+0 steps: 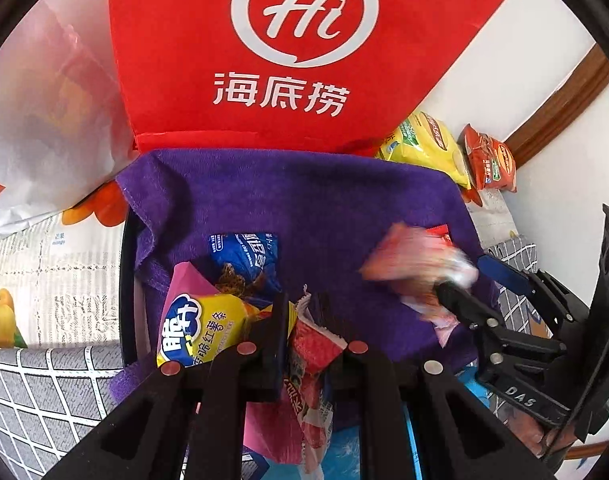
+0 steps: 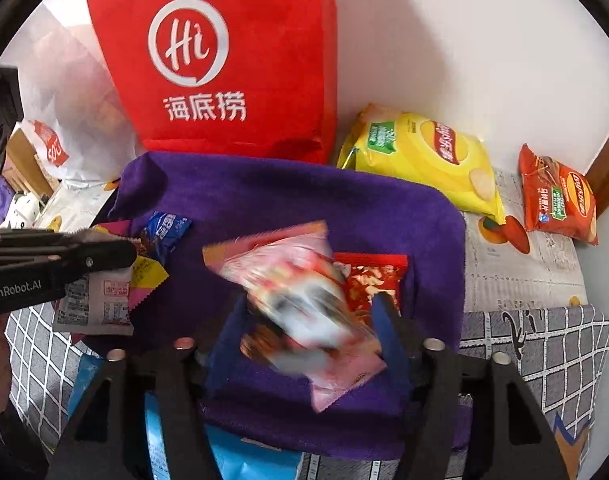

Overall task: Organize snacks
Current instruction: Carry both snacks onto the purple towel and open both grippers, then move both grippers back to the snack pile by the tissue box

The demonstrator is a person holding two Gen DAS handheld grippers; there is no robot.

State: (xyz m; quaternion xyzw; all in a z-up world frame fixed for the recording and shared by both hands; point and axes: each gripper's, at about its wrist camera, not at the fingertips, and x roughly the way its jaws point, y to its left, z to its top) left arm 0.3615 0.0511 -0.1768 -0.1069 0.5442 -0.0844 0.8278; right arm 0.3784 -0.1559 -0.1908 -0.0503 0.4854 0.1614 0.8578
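Left jaws (image 1: 300, 312) clamped on red-white snack packet (image 1: 312, 364), right jaws (image 2: 312, 320) parted around blurred pink packet (image 2: 300, 300), red "Hi" bag (image 2: 224, 64)

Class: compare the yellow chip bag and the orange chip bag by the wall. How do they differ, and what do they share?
The yellow chip bag is plainly bigger than the orange chip bag. The yellow bag lies beside the red tote; the orange bag lies farther right, nearer the wooden trim. Both are puffed, apparently sealed, lying on the printed table cover, outside the purple cloth.

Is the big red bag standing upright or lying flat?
Upright. The red bag stands against the white wall behind the purple towel, logo face vertical and readable.
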